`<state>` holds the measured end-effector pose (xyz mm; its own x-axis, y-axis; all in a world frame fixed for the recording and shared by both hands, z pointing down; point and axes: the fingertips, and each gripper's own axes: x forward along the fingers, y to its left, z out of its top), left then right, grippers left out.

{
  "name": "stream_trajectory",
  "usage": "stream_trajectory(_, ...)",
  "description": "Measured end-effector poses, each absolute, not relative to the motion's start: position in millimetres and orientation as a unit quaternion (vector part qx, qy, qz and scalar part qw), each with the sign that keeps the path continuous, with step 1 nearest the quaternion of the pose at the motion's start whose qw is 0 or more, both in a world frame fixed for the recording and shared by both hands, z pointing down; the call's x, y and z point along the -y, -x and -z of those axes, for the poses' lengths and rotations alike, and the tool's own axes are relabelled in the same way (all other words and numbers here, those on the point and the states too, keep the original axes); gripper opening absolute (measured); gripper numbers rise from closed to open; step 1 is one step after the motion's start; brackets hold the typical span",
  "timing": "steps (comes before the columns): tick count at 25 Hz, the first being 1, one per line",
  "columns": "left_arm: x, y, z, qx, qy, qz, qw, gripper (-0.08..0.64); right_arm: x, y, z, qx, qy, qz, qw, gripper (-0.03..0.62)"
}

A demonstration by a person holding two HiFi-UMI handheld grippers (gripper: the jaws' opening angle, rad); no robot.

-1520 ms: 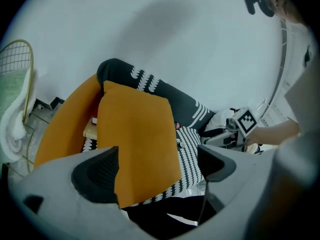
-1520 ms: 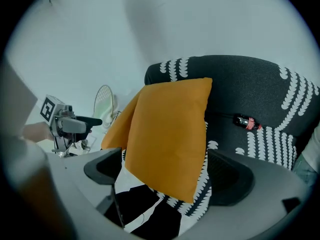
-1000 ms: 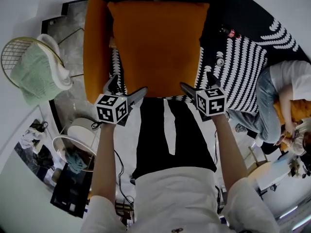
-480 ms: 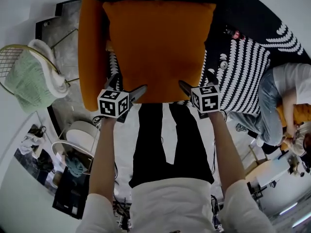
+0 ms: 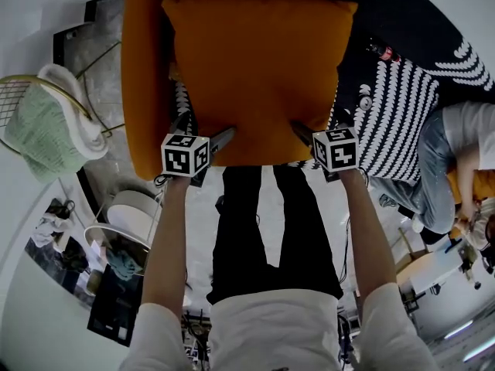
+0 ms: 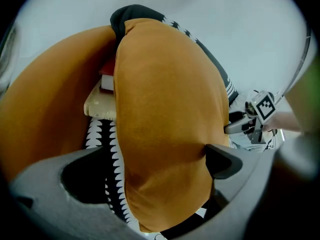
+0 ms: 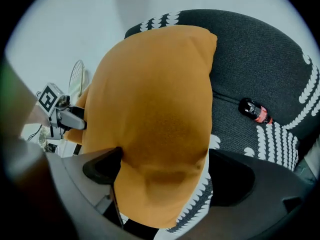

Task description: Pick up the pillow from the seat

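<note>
Pillow (image 5: 255, 76) — matt, finely woven cloth

Head view: high above, faces steeply down; black white-patterned fabric seat (image 5: 402, 91) at frame top, mid distance.

Left gripper view: rides behind its own jaws and looks along them. It sits very near the square orange fabric pillow (image 6: 165, 109), which fills most of the frame.

Right gripper view: same setup, from the pillow's opposite side.

Shared: pillow in all three. Each gripper view catches the other at the pillow's far edge: right gripper (image 6: 235, 128), left gripper (image 7: 75, 118). Head and right gripper views share the small dark red-labelled bottle (image 7: 255, 111).
</note>
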<state>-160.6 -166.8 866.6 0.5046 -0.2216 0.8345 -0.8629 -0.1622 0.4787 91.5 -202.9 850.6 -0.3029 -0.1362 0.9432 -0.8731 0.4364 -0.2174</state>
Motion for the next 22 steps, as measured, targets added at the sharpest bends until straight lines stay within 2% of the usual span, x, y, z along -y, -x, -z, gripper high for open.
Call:
stream_trajectory(13, 173, 154, -901, 0.328, -0.713, -0.287, 0.550, 0.594, 206, -95, -886, 0.716, -0.327, -0.450, 0.421, 0.525)
stream_trajectory(22, 177, 137, -908, 0.240, -0.739, -0.262, 0.573, 0.594, 210, -91, -900, 0.748, -0.269, -0.473, 0.380, 0.529)
